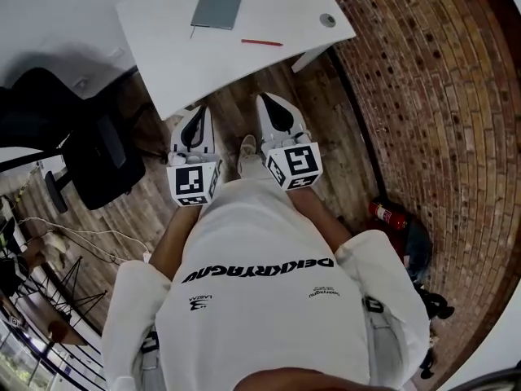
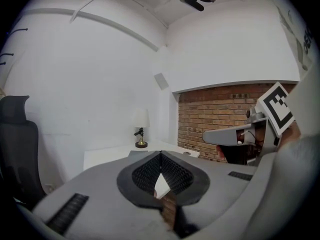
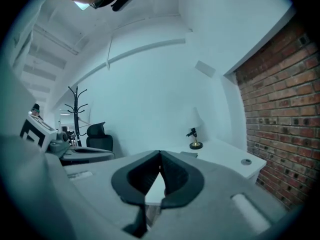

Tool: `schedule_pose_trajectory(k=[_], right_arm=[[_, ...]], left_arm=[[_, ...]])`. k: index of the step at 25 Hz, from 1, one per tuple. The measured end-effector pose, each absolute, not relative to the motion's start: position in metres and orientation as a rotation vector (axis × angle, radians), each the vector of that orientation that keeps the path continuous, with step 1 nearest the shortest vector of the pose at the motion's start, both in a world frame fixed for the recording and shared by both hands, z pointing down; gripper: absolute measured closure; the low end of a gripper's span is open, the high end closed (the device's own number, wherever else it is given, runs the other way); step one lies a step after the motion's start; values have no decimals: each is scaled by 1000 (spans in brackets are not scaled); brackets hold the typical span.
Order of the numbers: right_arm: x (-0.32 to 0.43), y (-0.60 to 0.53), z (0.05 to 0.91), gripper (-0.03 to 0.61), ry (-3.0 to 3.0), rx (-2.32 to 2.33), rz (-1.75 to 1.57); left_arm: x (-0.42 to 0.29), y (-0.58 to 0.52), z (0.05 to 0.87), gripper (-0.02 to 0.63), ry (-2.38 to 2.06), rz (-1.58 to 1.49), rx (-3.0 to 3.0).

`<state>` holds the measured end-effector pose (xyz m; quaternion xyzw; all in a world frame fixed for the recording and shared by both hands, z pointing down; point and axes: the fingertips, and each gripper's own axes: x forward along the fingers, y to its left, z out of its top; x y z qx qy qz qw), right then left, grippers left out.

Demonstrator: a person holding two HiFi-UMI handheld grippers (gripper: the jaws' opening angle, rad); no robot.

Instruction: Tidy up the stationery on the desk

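Person's white shirt occupies the foreground. Left gripper and right gripper: jaws closed tip to tip, empty, both at the white desk near edge. On the desk: grey notebook at the far side, red pen nearer.

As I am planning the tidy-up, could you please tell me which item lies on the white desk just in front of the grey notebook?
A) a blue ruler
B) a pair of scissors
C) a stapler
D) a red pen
D: in the head view a thin red pen lies on the white desk, a little nearer the person than the grey notebook, apart from it.
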<state>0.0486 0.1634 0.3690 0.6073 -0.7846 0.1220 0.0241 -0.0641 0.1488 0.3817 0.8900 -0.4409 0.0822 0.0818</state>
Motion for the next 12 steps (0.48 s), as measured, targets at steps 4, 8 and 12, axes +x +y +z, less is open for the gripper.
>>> schedule_pose_trajectory(k=[4, 8, 12], right_arm=[[63, 123, 375, 577, -2426, 1856, 422], [72, 90, 382, 577, -2411, 1860, 456], [70, 64, 388, 577, -2388, 1864, 492]], left_arm=[[-50, 107, 383, 616, -1341, 275, 2631], [-41, 72, 386, 615, -1359, 282, 2609], [-40, 45, 392, 616, -1338, 309, 2596]])
